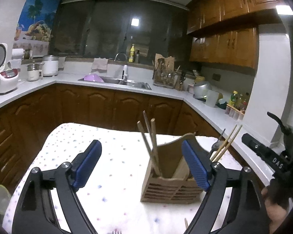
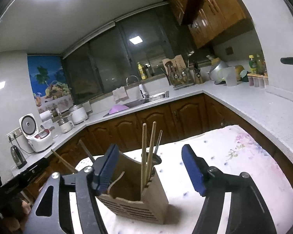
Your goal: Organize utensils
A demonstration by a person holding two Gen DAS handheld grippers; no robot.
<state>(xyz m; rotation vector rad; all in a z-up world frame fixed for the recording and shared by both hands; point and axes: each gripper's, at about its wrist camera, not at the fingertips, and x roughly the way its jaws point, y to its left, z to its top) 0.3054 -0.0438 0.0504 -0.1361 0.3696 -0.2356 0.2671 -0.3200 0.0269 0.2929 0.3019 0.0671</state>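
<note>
A wooden utensil holder [image 1: 170,185] stands on the table with the dotted cloth [image 1: 99,156]. Wooden chopsticks [image 1: 149,138] stand in its left compartment, and more chopsticks [image 1: 225,146] lean out at its right. In the right wrist view the holder [image 2: 138,198] holds two chopsticks [image 2: 147,152] and a metal spoon [image 2: 157,156]. My left gripper [image 1: 141,165] is open and empty, its right finger in front of the holder. My right gripper [image 2: 149,173] is open and empty, its jaws standing either side of the holder. The right gripper's body [image 1: 271,156] shows at the left view's right edge.
An L-shaped white counter [image 1: 115,83] runs behind, with a sink [image 1: 127,81], rice cookers [image 1: 4,78], a utensil rack [image 1: 164,74] and bottles [image 1: 238,99]. A fork tip [image 1: 116,232] and a wooden stick end [image 1: 186,222] lie at the table's near edge. A kettle [image 2: 17,156] stands at left.
</note>
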